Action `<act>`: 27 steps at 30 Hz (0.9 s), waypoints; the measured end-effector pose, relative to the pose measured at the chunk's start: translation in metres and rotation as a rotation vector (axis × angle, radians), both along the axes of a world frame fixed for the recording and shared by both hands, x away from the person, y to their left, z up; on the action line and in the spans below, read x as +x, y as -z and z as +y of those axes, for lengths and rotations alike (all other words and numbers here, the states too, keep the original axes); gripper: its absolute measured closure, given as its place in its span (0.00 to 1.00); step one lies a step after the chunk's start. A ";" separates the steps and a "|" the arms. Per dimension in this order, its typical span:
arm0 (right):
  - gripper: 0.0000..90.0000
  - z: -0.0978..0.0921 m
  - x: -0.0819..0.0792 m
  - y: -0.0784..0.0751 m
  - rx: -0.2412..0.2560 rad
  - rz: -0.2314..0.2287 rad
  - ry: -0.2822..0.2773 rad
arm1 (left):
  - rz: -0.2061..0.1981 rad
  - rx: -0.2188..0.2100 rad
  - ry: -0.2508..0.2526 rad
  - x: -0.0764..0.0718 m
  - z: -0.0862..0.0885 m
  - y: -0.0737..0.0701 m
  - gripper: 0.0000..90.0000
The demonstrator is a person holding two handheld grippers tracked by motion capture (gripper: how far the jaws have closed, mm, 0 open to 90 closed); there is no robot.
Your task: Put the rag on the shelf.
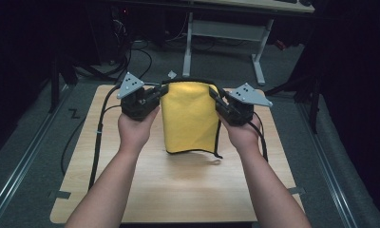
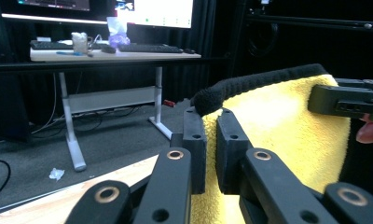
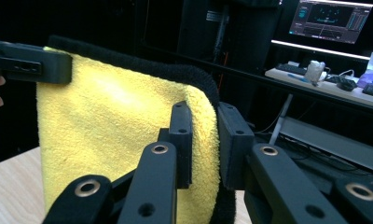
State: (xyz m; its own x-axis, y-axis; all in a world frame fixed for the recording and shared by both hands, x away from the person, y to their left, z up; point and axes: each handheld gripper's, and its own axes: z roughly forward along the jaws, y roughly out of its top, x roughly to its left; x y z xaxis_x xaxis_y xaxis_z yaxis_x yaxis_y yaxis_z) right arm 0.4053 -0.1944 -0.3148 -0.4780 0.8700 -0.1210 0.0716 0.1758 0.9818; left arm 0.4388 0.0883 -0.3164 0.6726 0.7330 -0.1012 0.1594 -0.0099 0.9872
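A yellow cloth (image 1: 189, 116) with a black backing hangs folded above the wooden table (image 1: 178, 185), held up by its two top corners. My left gripper (image 1: 156, 93) is shut on the cloth's upper left corner, and my right gripper (image 1: 217, 97) is shut on the upper right corner. In the left gripper view the jaws pinch the yellow cloth (image 2: 278, 135) at its edge, with the other gripper (image 2: 348, 100) farther off. In the right gripper view the cloth (image 3: 119, 126) runs between the jaws, black backing behind it. The cloth's lower edge nearly reaches the table.
A white-legged desk (image 1: 226, 33) with keyboards and monitors stands beyond the table. Black cables (image 1: 98, 137) trail off the table's left side onto the grey floor. A small scrap (image 1: 171, 74) lies on the floor behind the table.
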 end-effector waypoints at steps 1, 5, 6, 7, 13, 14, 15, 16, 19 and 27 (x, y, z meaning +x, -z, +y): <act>0.87 0.000 0.000 0.000 0.000 0.000 0.000 | 0.000 0.000 0.000 0.000 0.000 0.000 0.94; 0.87 0.000 0.018 0.002 0.009 0.015 0.001 | -0.014 0.021 -0.009 0.016 -0.001 -0.001 0.94; 0.87 0.000 0.021 0.002 0.010 0.018 0.002 | -0.017 0.026 -0.010 0.019 -0.002 -0.001 0.94; 0.87 -0.001 0.026 0.002 0.007 0.019 0.004 | -0.017 0.028 -0.007 0.022 -0.002 -0.001 0.94; 0.87 -0.003 0.048 0.002 -0.005 0.028 0.008 | -0.003 0.038 -0.024 0.049 -0.006 0.003 0.94; 0.87 -0.003 0.048 0.002 -0.005 0.028 0.008 | -0.003 0.038 -0.024 0.049 -0.006 0.003 0.94; 0.87 -0.004 0.056 0.003 -0.021 0.032 0.010 | 0.002 0.046 -0.025 0.058 -0.008 0.006 0.93; 0.87 -0.005 0.060 0.004 -0.025 0.038 0.010 | 0.002 0.046 -0.025 0.058 -0.008 0.006 0.94; 0.87 -0.008 0.076 0.007 -0.044 0.086 0.010 | 0.041 0.075 -0.022 0.078 -0.012 0.016 0.94; 0.87 -0.011 0.102 0.031 -0.125 0.138 0.007 | 0.117 0.164 -0.019 0.102 -0.019 0.049 0.94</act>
State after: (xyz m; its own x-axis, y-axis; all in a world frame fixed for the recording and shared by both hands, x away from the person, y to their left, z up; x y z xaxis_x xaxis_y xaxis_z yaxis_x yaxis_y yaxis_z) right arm 0.5076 -0.2052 -0.3454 -0.4911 0.8559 -0.1619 0.2060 0.2947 0.9331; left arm 0.5408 0.0694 -0.3654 0.6488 0.7589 -0.0563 0.2745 -0.1644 0.9474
